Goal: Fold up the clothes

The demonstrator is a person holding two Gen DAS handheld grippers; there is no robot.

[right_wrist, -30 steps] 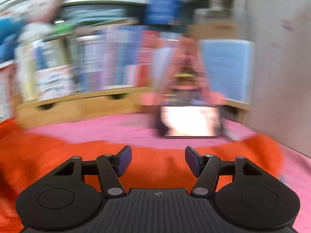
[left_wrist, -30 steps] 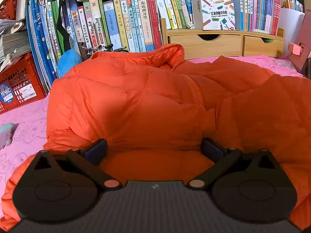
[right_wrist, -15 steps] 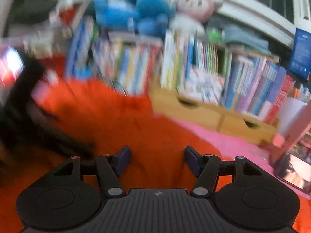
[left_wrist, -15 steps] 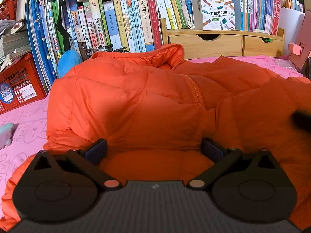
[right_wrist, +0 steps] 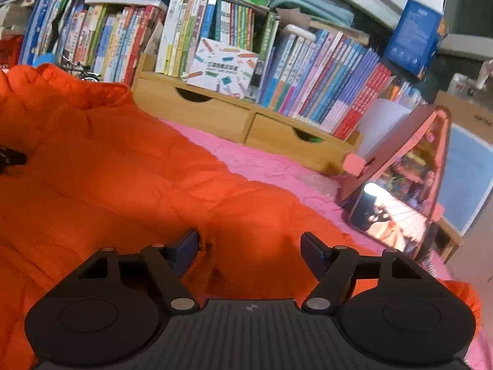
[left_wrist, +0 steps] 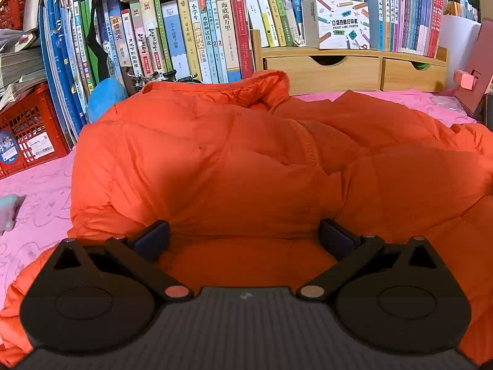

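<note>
1 big orange puffer jacket (left_wrist: 234,166) pretty much owns the pink bedspread (left_wrist: 34,191) here, lying puffed up and rumpled with its collar bunched toward the back, right in front of the bookshelf. It shows up in the right wrist view too (right_wrist: 101,178), filling the whole left side, with the pink cover (right_wrist: 265,160) bare beyond its edge.

Behind it is a long row of books (left_wrist: 197,30) standing upright, some of them on top of a wooden drawer unit (left_wrist: 336,67) with 2 drawers. A red plastic crate (left_wrist: 27,123) sits far left. Off to the right there's a pink stand (right_wrist: 409,141) with a lit-up tablet (right_wrist: 388,212) leaning on it. A white box printed with pencils (left_wrist: 339,21) stands on the drawer unit among the books.

Left gripper (left_wrist: 245,236) is low on the near edge of the jacket, jaws spread wide, a fat bulge of orange fabric sitting between them. Can't tell if the pads actually press on it.

Right gripper (right_wrist: 249,246) is over the jacket's right-hand part, tilted a bit, jaws apart and just been opening wider. Jacket fabric sits between them, with the left pad right against a fold and the right pad clear of it.
</note>
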